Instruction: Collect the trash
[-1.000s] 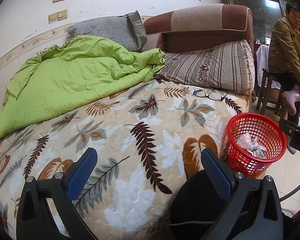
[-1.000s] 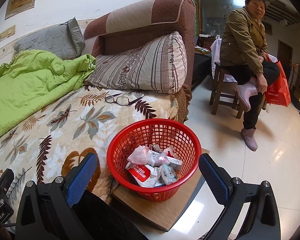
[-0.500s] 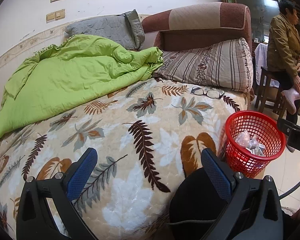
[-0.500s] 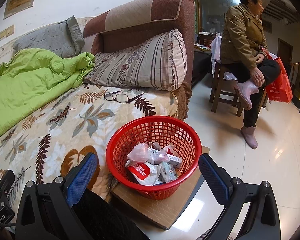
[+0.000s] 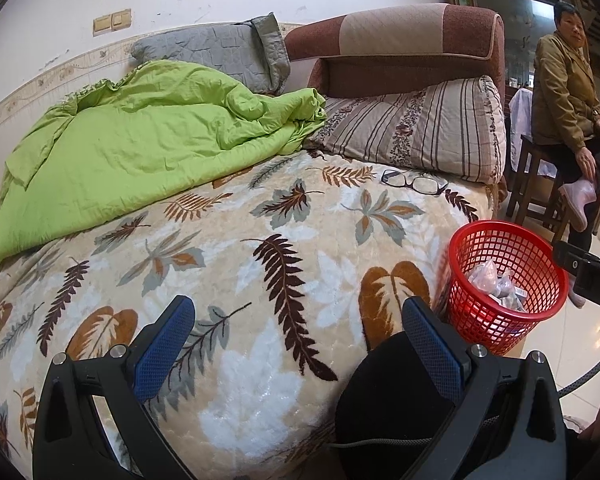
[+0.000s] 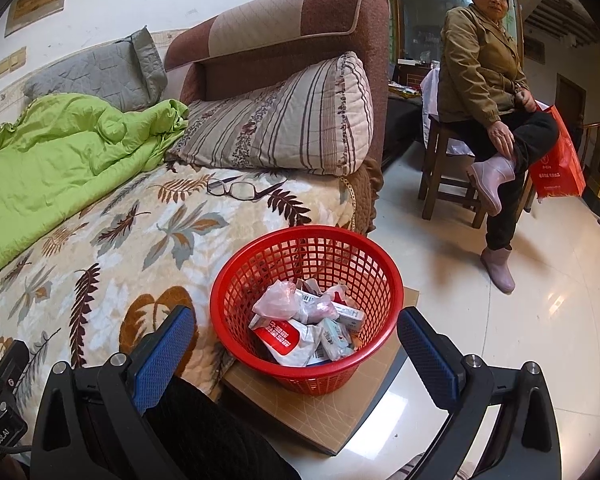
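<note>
A red mesh basket [image 6: 306,312] stands on a cardboard sheet [image 6: 332,416] on the floor beside the bed; it holds several wrappers and a pink plastic bag [image 6: 280,302]. The same basket [image 5: 504,284] shows at the right of the left wrist view. My right gripper [image 6: 296,344] is open, its blue pads on either side of the basket's near rim, nothing between them. My left gripper [image 5: 298,340] is open over the leaf-patterned blanket [image 5: 260,248], holding nothing.
Folded glasses [image 5: 414,182] lie on the blanket near a striped pillow [image 5: 412,136]. A green quilt [image 5: 140,144] covers the far left. A person [image 6: 488,92] sits on a wooden stool [image 6: 444,168] right of the bed, with a red bag [image 6: 560,160]. A black knee [image 5: 392,400] shows low.
Both views have shifted slightly, with the basket sitting a little lower and nearer in the right wrist view. Both grippers stay open and empty. The seated person has turned the head.
</note>
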A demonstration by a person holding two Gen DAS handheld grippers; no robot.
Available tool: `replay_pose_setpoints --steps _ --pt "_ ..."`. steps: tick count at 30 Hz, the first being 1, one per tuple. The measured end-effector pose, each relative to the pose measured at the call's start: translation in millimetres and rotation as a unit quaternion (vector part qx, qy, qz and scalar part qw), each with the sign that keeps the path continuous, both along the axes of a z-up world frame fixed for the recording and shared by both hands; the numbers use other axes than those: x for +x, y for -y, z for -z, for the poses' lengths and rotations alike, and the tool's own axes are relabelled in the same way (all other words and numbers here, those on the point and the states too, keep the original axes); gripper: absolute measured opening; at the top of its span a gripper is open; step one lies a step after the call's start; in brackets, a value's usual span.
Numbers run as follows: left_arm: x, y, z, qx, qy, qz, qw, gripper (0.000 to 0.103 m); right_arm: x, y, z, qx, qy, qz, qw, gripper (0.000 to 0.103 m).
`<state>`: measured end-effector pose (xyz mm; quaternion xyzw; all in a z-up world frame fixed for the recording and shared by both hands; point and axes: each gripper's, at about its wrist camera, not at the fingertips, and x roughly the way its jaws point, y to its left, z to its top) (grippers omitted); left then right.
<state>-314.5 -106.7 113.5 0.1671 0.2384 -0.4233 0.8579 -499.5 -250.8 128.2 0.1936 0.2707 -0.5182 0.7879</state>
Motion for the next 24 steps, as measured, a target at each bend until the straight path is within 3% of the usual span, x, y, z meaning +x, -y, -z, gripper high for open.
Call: replay_pose_setpoints --steps 24 --pt "-1.7 2.1 4.2 0.002 -0.014 0.004 0.9999 0.103 2.6 2.3 6.8 0.013 -0.014 0.005 1.000 0.103"
